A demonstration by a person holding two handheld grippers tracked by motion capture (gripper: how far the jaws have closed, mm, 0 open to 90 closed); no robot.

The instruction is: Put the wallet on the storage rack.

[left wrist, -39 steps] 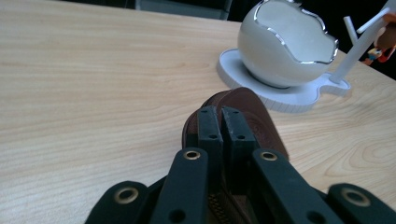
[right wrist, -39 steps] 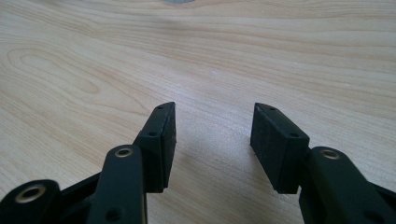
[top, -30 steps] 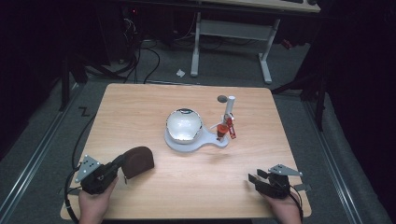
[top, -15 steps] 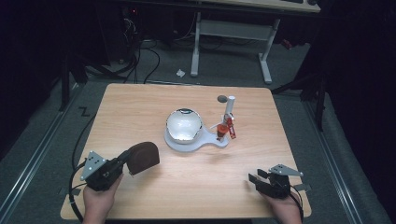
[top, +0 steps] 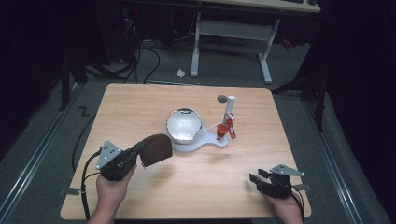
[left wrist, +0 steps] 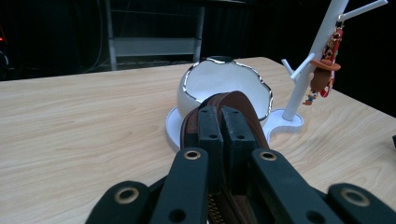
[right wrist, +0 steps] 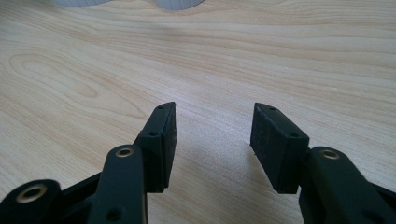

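The left gripper [top: 140, 156], pinching the brown pouch [top: 156, 148], has lifted it toward the white bowl [top: 184, 125], likely for dropping in; the right gripper [top: 256, 179] rests near-right, jaws spread

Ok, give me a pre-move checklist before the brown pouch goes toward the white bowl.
1. Left gripper shut on the brown pouch: ok.
2. Pouch lifted off the table: ok.
3. White bowl mouth open and unobstructed: ok.
4. Keychain on the white stand clear of the path: ok.
5. Right gripper open, empty, out of the way: ok.
6. Bowl's inside empty: cannot tell.
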